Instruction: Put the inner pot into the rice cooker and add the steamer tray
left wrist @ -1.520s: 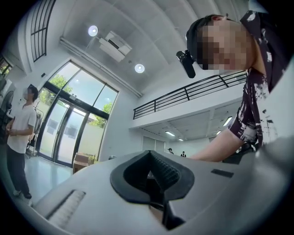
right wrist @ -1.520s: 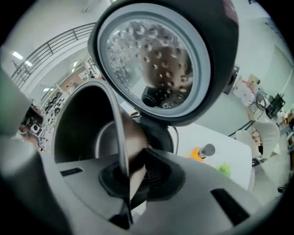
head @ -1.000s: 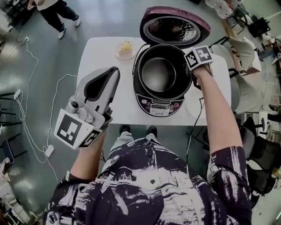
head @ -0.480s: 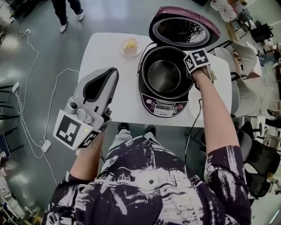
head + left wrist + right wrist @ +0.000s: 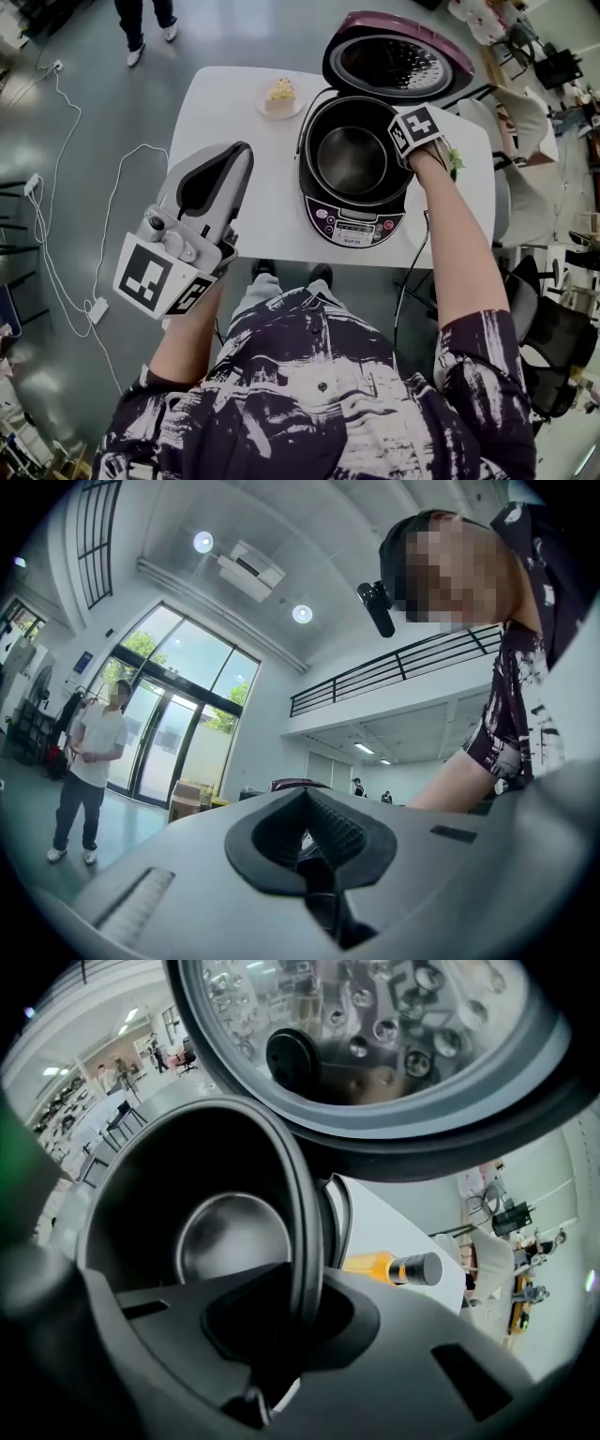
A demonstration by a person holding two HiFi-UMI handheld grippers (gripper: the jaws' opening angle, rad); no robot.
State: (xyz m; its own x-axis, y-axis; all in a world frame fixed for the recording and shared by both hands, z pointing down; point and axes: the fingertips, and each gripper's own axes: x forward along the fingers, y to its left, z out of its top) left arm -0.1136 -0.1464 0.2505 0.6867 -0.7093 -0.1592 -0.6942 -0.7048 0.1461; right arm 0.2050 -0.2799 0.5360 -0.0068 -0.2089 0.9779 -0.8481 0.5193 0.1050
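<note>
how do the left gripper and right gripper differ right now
The left gripper is shut on nothing, while the right gripper is shut on the rim of the inner pot. The left gripper lies roughly level, away from the rice cooker, while the right gripper points steeply down at the cooker's right side. Both have their jaws closed, and each carries a marker cube.

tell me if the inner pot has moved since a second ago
Yes. The inner pot has sunk lower into the rice cooker, with the right claw shut on its rim.
</note>
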